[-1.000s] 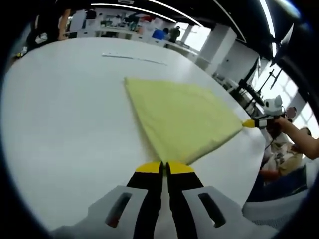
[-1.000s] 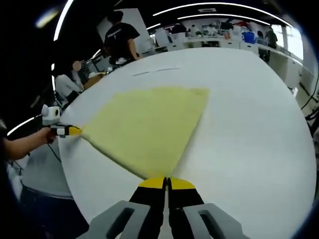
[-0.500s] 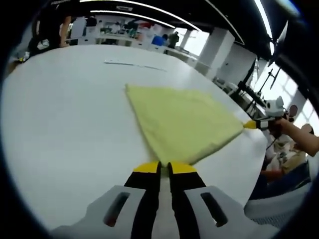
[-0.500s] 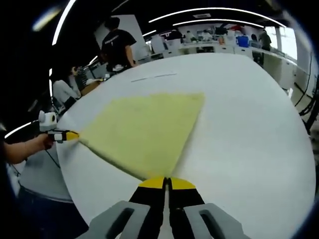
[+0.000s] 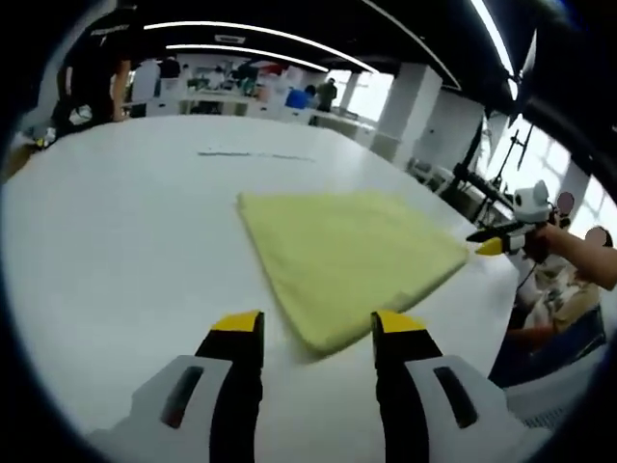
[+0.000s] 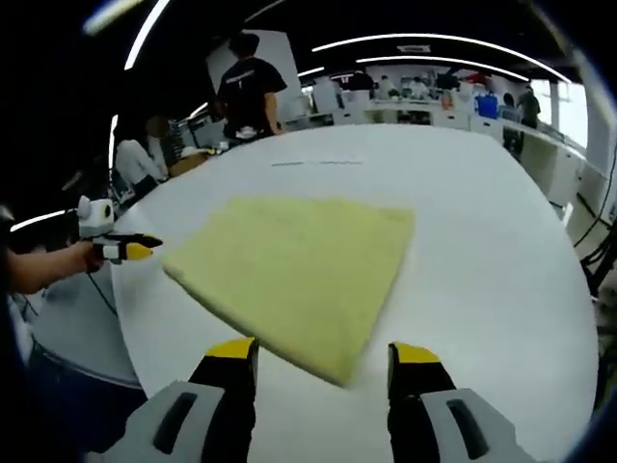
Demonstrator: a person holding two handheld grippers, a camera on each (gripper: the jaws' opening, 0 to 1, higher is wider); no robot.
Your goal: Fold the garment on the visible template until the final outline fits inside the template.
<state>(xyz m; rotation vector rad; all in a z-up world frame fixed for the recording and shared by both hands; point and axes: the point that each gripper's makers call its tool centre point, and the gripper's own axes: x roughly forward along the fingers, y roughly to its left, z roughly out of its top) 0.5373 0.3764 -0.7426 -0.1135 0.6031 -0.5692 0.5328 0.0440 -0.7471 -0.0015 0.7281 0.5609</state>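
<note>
Now the left tool is standing wide open, gripping nothing, its jaws flanking the near corner of the yellow garment, which is lying flat and folded on the white counter. Likewise, the right tool is spread open and empty just short of the garment's other near corner.

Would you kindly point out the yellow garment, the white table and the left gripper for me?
yellow garment (image 5: pixel 347 253): left gripper view, middle of the cloth.
white table (image 5: pixel 116 231): left gripper view, bare top.
left gripper (image 5: pixel 318 333): left gripper view, midway between its fingertips.
</note>
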